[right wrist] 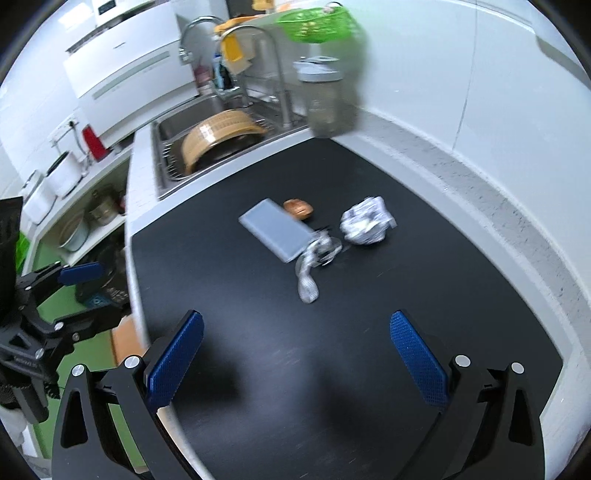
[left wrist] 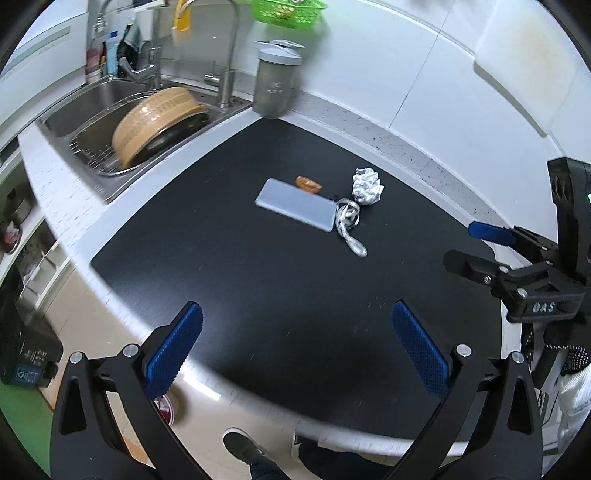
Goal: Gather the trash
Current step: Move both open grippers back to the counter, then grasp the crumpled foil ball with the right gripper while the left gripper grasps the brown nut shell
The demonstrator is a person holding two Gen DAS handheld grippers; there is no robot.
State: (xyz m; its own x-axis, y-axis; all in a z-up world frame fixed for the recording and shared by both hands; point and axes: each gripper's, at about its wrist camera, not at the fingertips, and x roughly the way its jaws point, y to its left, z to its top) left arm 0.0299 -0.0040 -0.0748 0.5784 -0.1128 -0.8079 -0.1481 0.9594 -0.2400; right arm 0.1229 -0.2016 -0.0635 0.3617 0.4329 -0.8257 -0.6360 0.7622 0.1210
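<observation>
On the black mat (left wrist: 258, 288) (right wrist: 332, 350) lie a crumpled foil ball (left wrist: 366, 185) (right wrist: 366, 220), a small orange scrap (left wrist: 308, 183) (right wrist: 298, 208), a flat grey power bank (left wrist: 297, 204) (right wrist: 279, 232) and a coiled silver cable (left wrist: 349, 221) (right wrist: 314, 264). My left gripper (left wrist: 297, 345) hovers open over the mat's near edge, well short of these things, nothing between its fingers. My right gripper (right wrist: 295, 354) is open too, above the mat's near half, empty. It also shows at the right of the left wrist view (left wrist: 476, 247).
A steel sink (left wrist: 110, 110) (right wrist: 207, 136) with a tan basket stands back left, a grey lidded cup (left wrist: 277, 79) (right wrist: 325, 96) at the mat's far corner, a green basket (left wrist: 288, 11) above. White wall tiles run behind. A person's shoes (left wrist: 243, 446) and floor lie below the counter edge.
</observation>
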